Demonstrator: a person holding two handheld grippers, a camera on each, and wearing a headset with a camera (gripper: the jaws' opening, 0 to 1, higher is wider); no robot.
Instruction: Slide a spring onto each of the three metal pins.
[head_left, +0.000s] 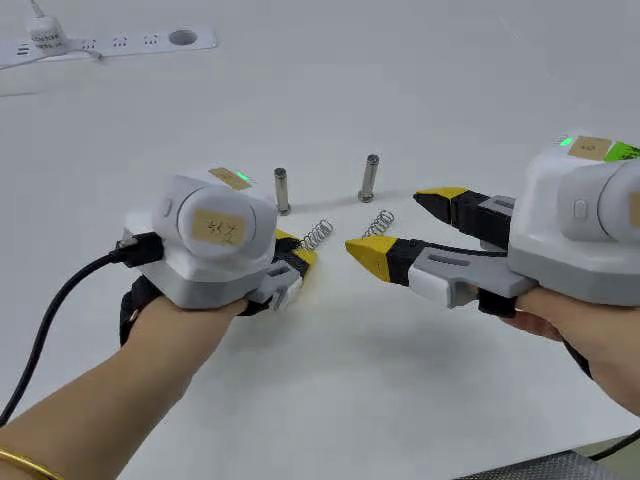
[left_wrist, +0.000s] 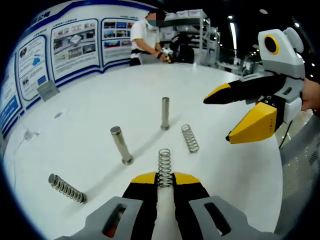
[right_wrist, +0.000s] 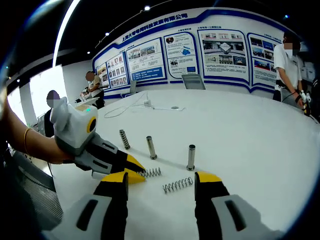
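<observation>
Closest to me, the left tool (left_wrist: 164, 178) is pressed together on one end of a spring (left_wrist: 164, 161), which sticks out ahead of its tips over the white worktop (left_wrist: 225, 170). Opposite it the right tool (right_wrist: 164, 176) is spread wide, with a second spring (right_wrist: 177, 185) lying loose on the worktop between its jaws, touching neither. Beyond stand a nearer pin (left_wrist: 120, 145) and a farther pin (left_wrist: 165, 113), both bare and upright, and off to the left a third pin (left_wrist: 66, 188) already wears a coil.
</observation>
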